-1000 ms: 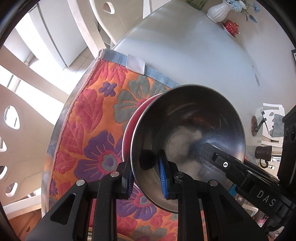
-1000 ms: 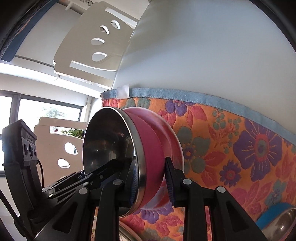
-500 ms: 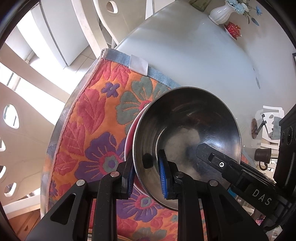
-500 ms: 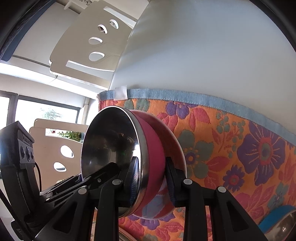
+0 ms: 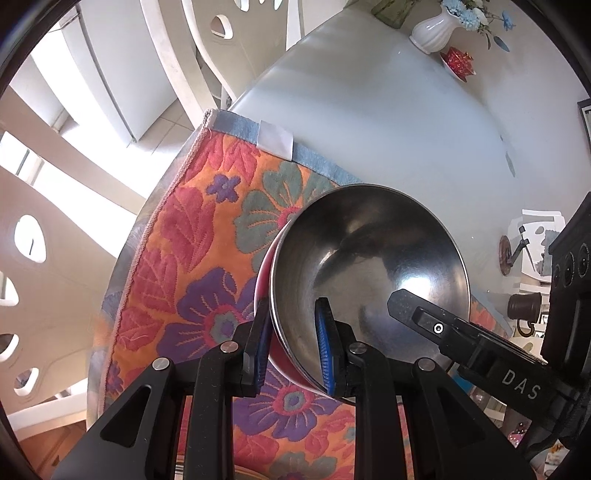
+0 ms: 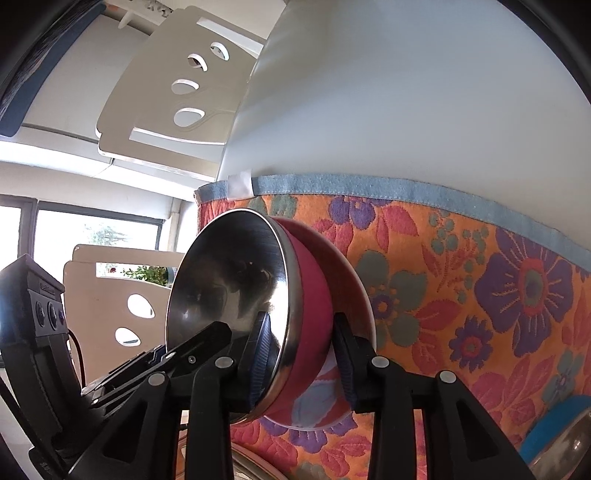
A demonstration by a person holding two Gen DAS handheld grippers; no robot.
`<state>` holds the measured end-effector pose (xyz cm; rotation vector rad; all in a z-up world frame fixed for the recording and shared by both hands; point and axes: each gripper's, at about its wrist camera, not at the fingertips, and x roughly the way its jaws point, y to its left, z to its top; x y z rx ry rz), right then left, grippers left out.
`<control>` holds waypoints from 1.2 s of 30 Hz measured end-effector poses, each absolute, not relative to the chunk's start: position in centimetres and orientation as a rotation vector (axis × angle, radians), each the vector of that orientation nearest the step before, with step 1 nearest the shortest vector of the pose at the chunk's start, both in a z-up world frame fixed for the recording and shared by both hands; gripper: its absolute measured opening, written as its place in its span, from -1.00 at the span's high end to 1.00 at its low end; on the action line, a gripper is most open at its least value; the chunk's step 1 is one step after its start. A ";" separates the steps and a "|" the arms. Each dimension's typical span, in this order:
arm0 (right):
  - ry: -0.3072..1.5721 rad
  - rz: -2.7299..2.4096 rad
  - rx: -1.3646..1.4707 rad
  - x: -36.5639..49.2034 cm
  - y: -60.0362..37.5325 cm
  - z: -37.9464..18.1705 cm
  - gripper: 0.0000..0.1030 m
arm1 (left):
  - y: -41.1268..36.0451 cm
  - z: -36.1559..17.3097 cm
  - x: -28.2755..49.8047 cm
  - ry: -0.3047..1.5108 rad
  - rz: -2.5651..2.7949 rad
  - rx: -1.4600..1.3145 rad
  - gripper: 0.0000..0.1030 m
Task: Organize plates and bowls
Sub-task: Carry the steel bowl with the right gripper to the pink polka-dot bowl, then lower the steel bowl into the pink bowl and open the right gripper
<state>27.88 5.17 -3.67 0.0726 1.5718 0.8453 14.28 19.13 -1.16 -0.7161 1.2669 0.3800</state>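
Observation:
A steel bowl with a red outside (image 5: pixel 369 266) is held tilted on edge above the flowered cloth (image 5: pixel 192 266). My left gripper (image 5: pixel 293 347) is shut on its rim, one blue pad inside, one outside. My right gripper (image 6: pixel 301 356) is shut on the same bowl (image 6: pixel 236 291), one finger in the steel hollow, one on the red wall (image 6: pixel 314 291). The right gripper's finger shows inside the bowl in the left wrist view (image 5: pixel 443 328).
The cloth lies on a pale round table (image 5: pixel 388 122) with a white vase (image 5: pixel 432 31) and a small red dish (image 5: pixel 458 62) at the far side. White chairs (image 6: pixel 177 99) stand around. A blue-rimmed bowl (image 6: pixel 557 439) lies at lower right.
The bowl, held by both grippers, has moved slightly toward me and lower over the cloth, tilting a little more. Both grips are unchanged.

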 end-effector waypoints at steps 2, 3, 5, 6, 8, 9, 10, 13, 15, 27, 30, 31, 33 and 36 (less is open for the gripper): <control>1.575 0.840 0.085 27.8 5.0 -3.7 0.36 | 19.1 -1.1 14.3 1.266 0.379 -0.704 0.62; 1.576 0.837 0.091 27.8 4.9 -3.7 0.36 | 19.1 -1.0 14.3 1.265 0.380 -0.701 0.62; 1.573 0.836 0.098 27.8 4.7 -3.6 0.34 | 19.1 -0.9 14.2 1.260 0.383 -0.703 0.62; 1.572 0.836 0.098 27.8 4.7 -3.5 0.34 | 19.1 -0.9 14.1 1.258 0.384 -0.706 0.62; 1.569 0.835 0.101 27.8 4.7 -3.5 0.32 | 19.2 -0.8 14.0 1.253 0.387 -0.712 0.62; 1.567 0.832 0.103 27.8 4.6 -3.5 0.32 | 19.2 -0.7 13.9 1.252 0.392 -0.710 0.62; 1.565 0.829 0.104 27.9 4.6 -3.4 0.31 | 19.3 -0.6 13.8 1.249 0.395 -0.710 0.62; 1.559 0.822 0.112 28.0 4.3 -3.2 0.24 | 19.3 -0.3 13.6 1.245 0.400 -0.710 0.62; 1.562 0.824 0.132 28.1 4.0 -3.3 0.21 | 19.2 -0.2 13.5 1.246 0.406 -0.709 0.62; 1.541 0.822 0.236 27.4 1.1 -1.9 0.18 | 17.0 1.8 13.0 1.281 0.446 -0.619 0.60; 1.541 0.829 0.242 26.9 0.1 -1.7 0.17 | 15.6 2.4 12.9 1.285 0.444 -0.594 0.60; 1.543 0.830 0.244 26.7 -0.3 -1.6 0.17 | 15.0 2.6 12.9 1.286 0.440 -0.589 0.60; 1.541 0.835 0.241 26.3 -1.2 -1.4 0.17 | 13.9 2.8 13.0 1.291 0.429 -0.578 0.60; 1.534 0.837 0.249 25.9 -3.0 -1.1 0.17 | 11.9 3.0 13.2 1.298 0.407 -0.562 0.60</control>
